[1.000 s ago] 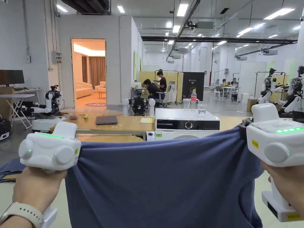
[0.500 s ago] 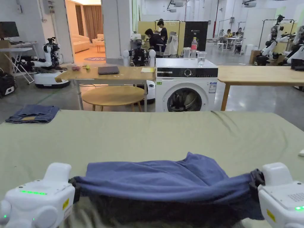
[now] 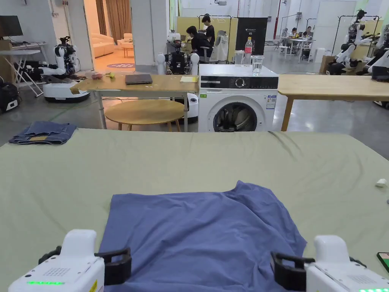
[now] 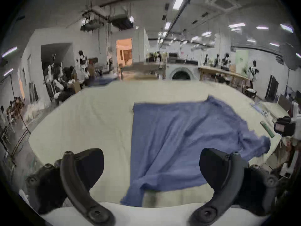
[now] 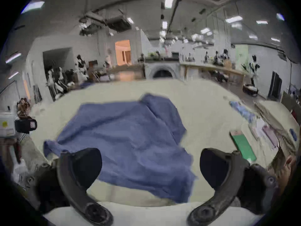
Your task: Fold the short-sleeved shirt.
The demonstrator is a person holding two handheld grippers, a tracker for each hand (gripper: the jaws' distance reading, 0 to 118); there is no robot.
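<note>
A blue short-sleeved shirt (image 3: 201,235) lies spread on the green-covered table (image 3: 190,159), wrinkled, with one corner bunched at its far right. My left gripper (image 3: 121,266) hovers open just off the shirt's near left corner. My right gripper (image 3: 281,270) is open too, near the near right edge. In the left gripper view the jaws stand wide apart (image 4: 151,164) with the shirt (image 4: 179,139) beyond them, untouched. The right gripper view likewise has spread jaws (image 5: 150,164) above the shirt (image 5: 130,139). Nothing is held.
Folded jeans (image 3: 43,133) rest at the table's far left corner. A phone with a green screen (image 5: 242,144) lies at the right edge, and a small white object (image 3: 381,183) further back. Beyond the table stand a washing machine (image 3: 237,100) and wooden tables.
The shirt, held stretched in the air between both shut grippers, came down onto the table. Both grippers have let go, opened and drawn back toward the near edge.
</note>
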